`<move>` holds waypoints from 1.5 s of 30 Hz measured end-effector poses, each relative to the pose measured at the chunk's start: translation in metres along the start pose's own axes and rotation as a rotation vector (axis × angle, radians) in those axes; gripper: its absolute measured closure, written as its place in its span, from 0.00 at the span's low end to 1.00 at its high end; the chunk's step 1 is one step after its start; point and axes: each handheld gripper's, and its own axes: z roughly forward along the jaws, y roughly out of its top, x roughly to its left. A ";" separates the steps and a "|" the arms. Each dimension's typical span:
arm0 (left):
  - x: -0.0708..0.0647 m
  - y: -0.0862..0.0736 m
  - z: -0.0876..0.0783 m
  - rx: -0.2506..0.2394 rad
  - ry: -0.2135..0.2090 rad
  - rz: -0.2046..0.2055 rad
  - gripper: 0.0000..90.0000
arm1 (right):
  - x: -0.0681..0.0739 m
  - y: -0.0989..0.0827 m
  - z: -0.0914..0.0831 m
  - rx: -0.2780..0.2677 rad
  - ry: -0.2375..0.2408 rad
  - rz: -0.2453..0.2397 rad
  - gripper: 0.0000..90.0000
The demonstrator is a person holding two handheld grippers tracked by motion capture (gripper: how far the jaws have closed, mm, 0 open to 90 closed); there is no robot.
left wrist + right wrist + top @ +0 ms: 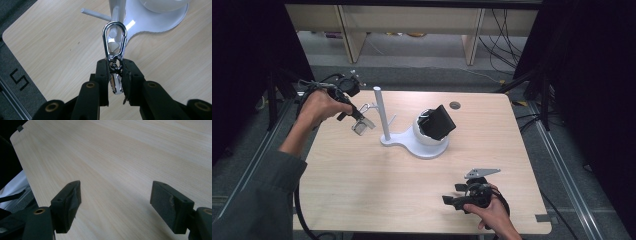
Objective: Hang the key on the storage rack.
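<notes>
Two pads of your left gripper (115,75) pinch the keychain's dangling end, with the shiny steel carabiner (114,40) sticking out at 12 o'clock, its pear-shaped loop just short of the white stand's (160,22) smooth round post. Your right gripper (115,205) hangs wide and empty over the pale woodgrain table (130,152).

The left gripper (353,112) was raised at the far left of the desk (362,175), forearm reaching forward, its fingers (102,75) drawn close together and clamped. The right gripper (458,196) rested low near the front right edge, hand behind it, fingers (66,206) spread wide apart with nothing between them.
</notes>
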 end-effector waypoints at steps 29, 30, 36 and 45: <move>-0.004 0.010 0.037 -0.029 -0.009 -0.028 0.83 | 0.000 0.000 0.000 0.002 -0.001 -0.002 0.29; -0.004 0.010 0.038 -0.033 -0.006 -0.022 0.81 | -0.001 0.001 0.001 -0.003 0.000 -0.013 0.29; -0.007 0.007 0.036 -0.026 -0.003 -0.019 0.75 | 0.001 0.001 0.000 0.002 0.002 0.004 0.29; -0.010 -0.002 0.029 -0.049 -0.014 -0.009 0.68 | 0.001 0.001 0.000 -0.001 0.012 0.002 0.29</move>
